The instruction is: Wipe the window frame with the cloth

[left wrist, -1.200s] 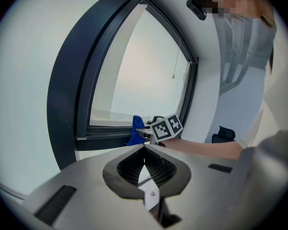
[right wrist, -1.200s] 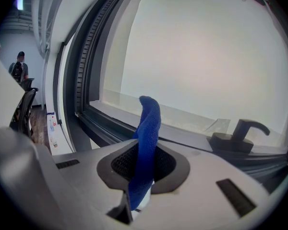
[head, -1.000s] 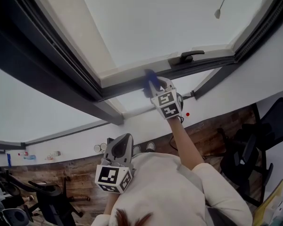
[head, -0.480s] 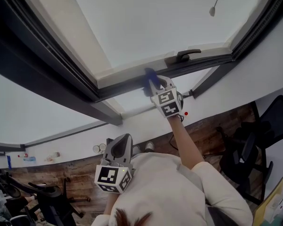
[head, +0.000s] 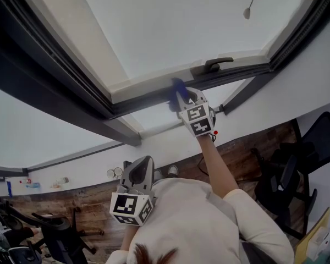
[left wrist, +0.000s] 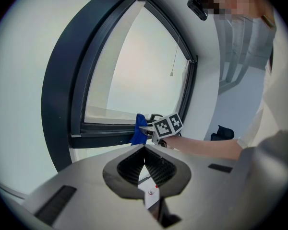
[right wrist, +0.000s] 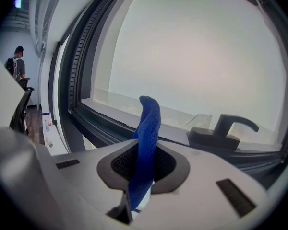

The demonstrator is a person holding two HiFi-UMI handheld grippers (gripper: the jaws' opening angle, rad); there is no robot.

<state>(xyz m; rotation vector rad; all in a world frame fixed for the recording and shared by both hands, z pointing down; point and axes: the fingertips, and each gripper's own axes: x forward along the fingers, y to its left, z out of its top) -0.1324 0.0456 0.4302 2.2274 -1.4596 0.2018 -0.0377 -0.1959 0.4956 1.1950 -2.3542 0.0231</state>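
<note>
Our right gripper (head: 182, 96) was raised to the window, its jaws clamped on the blue cloth (right wrist: 148, 128). The cloth was a narrow strip of nubbly woven fabric. It stood up out of the ribbed black pads and curled over at its rounded tip. In the head view that tip lay against the window frame (head: 143, 99), a long dark bar with a smooth matte finish running under the pale, frosted-looking pane. Just beside the cloth, farther along the same bar, sat the handle (right wrist: 224, 128), a dark L-shaped lever on an oval base.

Our left gripper (head: 139, 170) hung low near our chest, well apart from the frame, its grey moulded shell pointing up toward the window. Its jaws were together with nothing between the ribbed pads. The cube on each gripper showed crisp black-and-white square markers.
</note>
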